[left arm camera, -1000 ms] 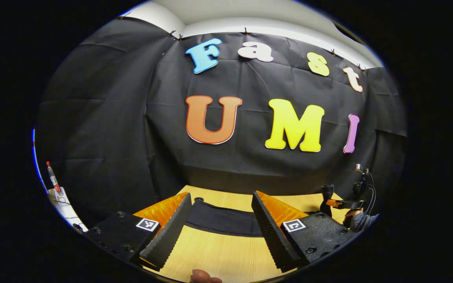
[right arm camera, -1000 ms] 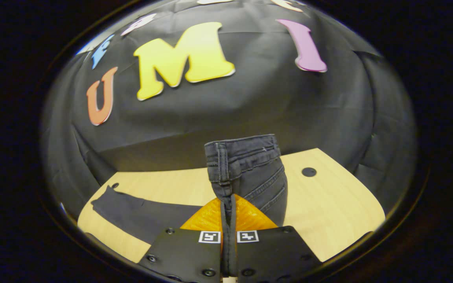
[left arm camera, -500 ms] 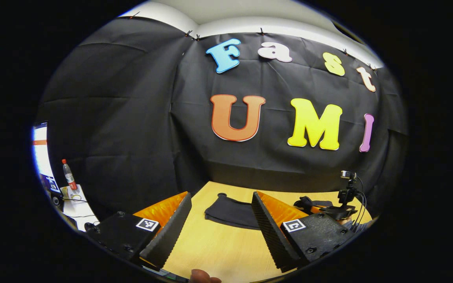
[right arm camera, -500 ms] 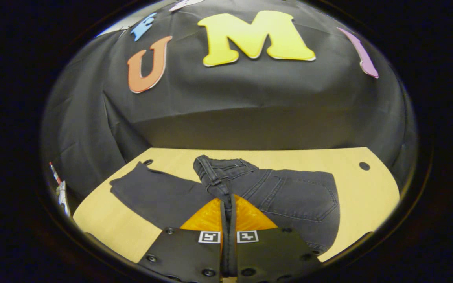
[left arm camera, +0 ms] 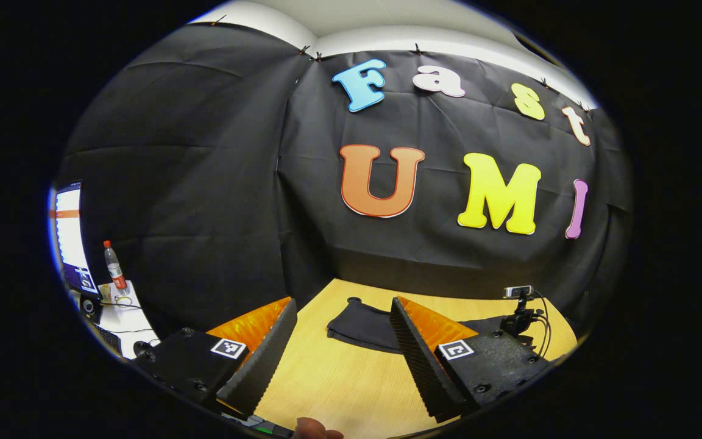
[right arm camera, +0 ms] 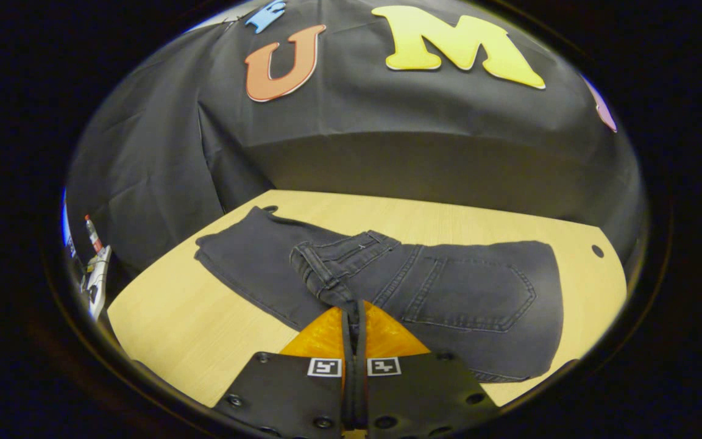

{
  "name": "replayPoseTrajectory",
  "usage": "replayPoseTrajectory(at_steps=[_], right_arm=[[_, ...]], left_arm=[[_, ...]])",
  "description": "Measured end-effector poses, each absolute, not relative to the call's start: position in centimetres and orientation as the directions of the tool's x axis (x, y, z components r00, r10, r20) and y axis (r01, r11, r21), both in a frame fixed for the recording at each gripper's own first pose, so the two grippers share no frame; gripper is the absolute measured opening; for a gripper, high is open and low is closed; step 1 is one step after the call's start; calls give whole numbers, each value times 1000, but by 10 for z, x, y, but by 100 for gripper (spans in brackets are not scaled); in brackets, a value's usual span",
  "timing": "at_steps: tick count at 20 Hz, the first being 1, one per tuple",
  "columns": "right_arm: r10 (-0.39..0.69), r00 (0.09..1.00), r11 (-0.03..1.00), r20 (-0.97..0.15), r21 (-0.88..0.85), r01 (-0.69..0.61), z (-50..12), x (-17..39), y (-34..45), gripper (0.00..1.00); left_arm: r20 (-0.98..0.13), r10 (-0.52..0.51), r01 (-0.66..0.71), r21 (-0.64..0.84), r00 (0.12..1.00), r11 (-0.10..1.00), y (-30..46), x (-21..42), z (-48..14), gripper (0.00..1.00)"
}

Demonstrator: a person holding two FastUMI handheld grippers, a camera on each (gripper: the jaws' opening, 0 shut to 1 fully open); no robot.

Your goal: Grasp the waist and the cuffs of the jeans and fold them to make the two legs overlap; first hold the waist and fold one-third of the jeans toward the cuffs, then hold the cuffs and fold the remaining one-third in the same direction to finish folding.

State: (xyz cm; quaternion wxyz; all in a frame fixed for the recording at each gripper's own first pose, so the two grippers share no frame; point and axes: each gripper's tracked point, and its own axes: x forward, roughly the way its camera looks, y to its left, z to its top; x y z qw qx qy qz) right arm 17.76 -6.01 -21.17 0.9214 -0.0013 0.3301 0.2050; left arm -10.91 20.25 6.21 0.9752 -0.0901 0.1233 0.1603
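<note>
Fingers of the right gripper (right arm camera: 354, 314) clamp the jeans (right arm camera: 448, 299) waistband; left gripper (left arm camera: 342, 347) fingers spread, empty.

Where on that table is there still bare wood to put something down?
Bare table lies in front of the jeans on the cuff side, along the far edge by the wall, and past the fold at the right corner. The middle is crowded: the jeans cover it, with the right gripper clamping the waist.
</note>
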Motion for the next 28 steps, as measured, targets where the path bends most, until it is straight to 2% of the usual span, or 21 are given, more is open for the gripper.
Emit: replayPoseTrajectory(at_steps=[1, 3, 7, 13, 20, 23, 25, 28], right_arm=[[376, 705, 915, -602, 120, -385, -213, 176, -59, 1], [397, 692, 902, -603, 119, -414, -219, 172, -57, 10], [405, 690, 890, -599, 87, -447, -217, 165, -47, 99], [409, 759, 895, -507, 58, -443, -182, 174, -41, 99], [364, 855, 928, -369, 68, -366, -107, 196, -62, 99], [351, 899, 936, -261, 66, -346, -48, 205, -77, 99], [332, 921, 942, -205, 22, -335, -14, 210, -96, 99], [298, 945, 954, -134, 19, -299, 31, 215, -123, 99]], left_arm=[[-267, 293, -336, -131, 918, 933, 202, -109, 64, 99], [-267, 290, -333, -131, 919, 934, 202, -108, 62, 99], [-265, 291, -331, -122, 919, 936, 204, -108, 62, 99], [-308, 297, -347, -123, 904, 930, 211, -93, 24, 99], [-381, 218, -300, -169, 899, 939, 199, -50, -39, 99], [-465, 132, -297, -301, 875, 906, 188, -24, -86, 99], [-562, 53, -329, -404, 826, 854, 184, -10, -126, 99], [-630, -94, -418, -611, 771, 672, 187, -12, -163, 99]])
